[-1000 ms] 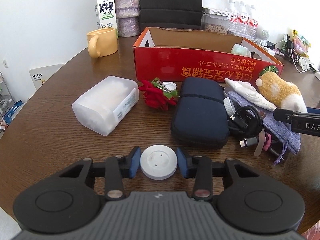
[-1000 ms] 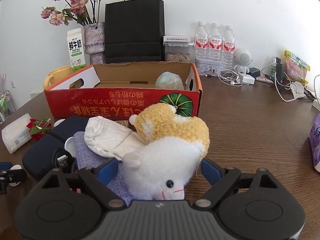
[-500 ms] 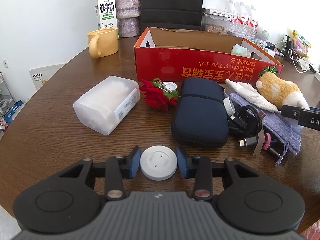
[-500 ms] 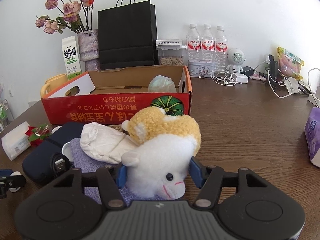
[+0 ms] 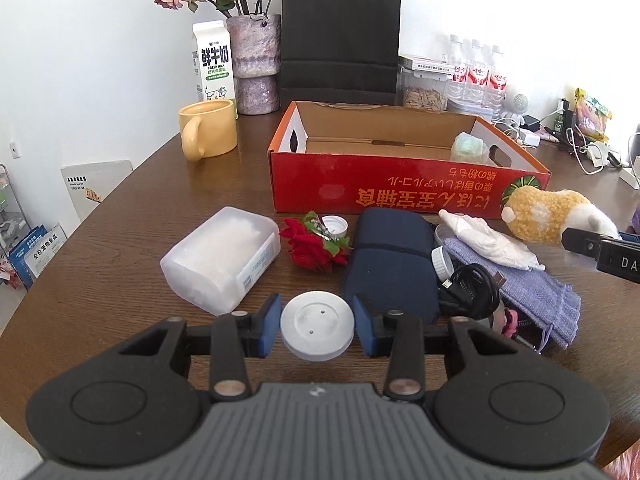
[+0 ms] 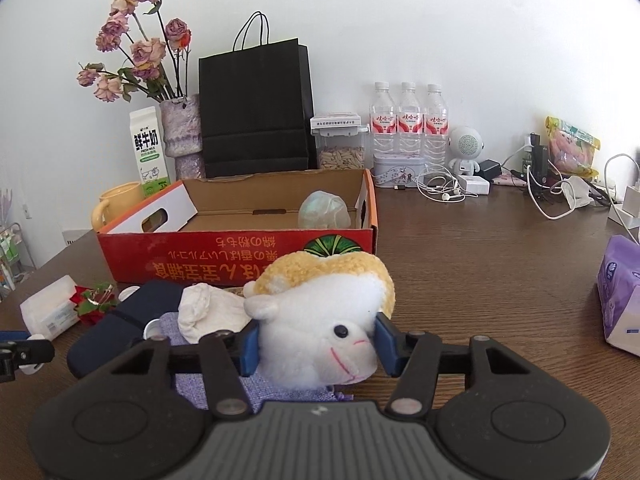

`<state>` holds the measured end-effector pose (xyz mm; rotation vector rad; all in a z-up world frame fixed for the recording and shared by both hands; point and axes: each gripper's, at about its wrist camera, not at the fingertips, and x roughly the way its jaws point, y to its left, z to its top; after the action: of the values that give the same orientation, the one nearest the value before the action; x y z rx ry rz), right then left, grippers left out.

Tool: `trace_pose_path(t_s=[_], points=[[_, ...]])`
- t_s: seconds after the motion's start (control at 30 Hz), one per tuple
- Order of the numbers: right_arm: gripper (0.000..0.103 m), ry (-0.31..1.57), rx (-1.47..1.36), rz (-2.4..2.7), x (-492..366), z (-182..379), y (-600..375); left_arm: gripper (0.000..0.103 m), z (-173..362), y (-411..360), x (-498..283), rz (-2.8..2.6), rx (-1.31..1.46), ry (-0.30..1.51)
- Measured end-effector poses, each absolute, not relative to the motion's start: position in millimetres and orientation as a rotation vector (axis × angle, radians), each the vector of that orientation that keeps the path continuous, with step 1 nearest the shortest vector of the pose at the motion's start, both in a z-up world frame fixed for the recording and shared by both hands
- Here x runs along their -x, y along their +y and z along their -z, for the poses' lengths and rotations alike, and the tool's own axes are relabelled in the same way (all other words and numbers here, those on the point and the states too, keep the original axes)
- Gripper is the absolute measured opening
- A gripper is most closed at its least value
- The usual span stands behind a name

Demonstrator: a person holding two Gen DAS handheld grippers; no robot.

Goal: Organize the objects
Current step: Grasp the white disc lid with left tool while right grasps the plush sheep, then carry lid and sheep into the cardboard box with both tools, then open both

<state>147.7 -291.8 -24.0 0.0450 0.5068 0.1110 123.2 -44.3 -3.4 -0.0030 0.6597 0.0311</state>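
My left gripper is shut on a round white disc and holds it above the table's near side. My right gripper is shut on the white head of a yellow-and-white plush toy, lifted off the table; the toy also shows in the left wrist view. The open red cardboard box stands behind both, with a pale green bundle in its right end. In front of the box lie a clear plastic container, a red rose, a dark blue case, a black cable, a white cloth and a purple pouch.
Behind the box stand a yellow mug, a milk carton, a vase of dried roses, a black paper bag and water bottles. A purple tissue pack lies at the right. Cables and chargers crowd the back right.
My right gripper closed on the plush toy's head and lifted it. My left gripper, still shut on the disc, rose and moved forward towards the box.
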Motion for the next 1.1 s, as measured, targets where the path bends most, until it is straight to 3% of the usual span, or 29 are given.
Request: trace_pose_path(t_s=[0.6, 1.1], points=[[0.055, 0.396, -0.031, -0.143, -133, -13, -285, 0.040, -36, -52, -137, -0.012, -0.012, 0.557], [0.055, 0.338, -0.013, -0.192, -188, -31, -268, 0.040, -56, -61, -203, 0.005, 0.006, 0.513]])
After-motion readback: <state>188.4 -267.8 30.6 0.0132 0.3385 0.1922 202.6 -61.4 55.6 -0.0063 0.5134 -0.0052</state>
